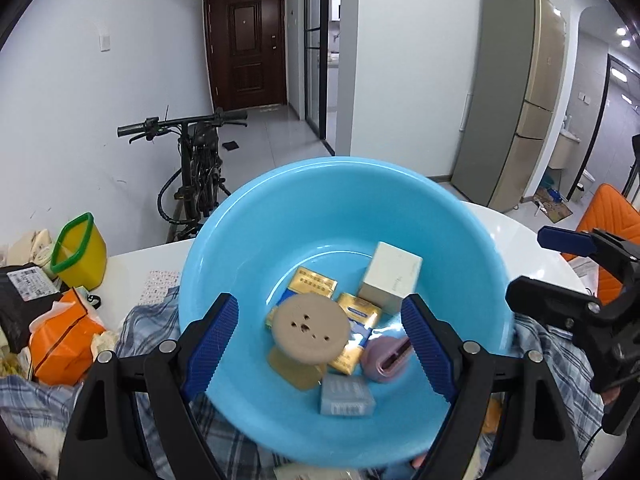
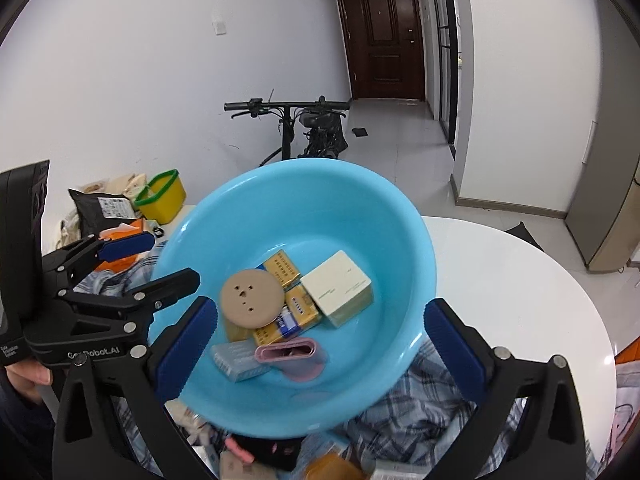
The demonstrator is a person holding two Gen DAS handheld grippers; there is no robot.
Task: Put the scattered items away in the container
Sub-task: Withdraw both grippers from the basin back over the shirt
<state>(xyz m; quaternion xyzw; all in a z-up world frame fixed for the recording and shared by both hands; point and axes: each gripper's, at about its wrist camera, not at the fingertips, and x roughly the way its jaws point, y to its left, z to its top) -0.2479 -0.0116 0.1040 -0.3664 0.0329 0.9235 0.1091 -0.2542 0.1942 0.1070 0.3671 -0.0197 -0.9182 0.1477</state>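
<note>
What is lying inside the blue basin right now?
Inside the blue basin: a tan round disc, a cream box, gold packets, a grey-blue pack and a pink item. The disc partly covers the packets under it.

Black bicycle [image 1: 196,168] against the wall – brown door [image 1: 246,46] behind, perhaps shut

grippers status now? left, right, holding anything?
Left gripper: open, empty, over the basin.
Right gripper: open wide, empty, over the same basin.
</note>
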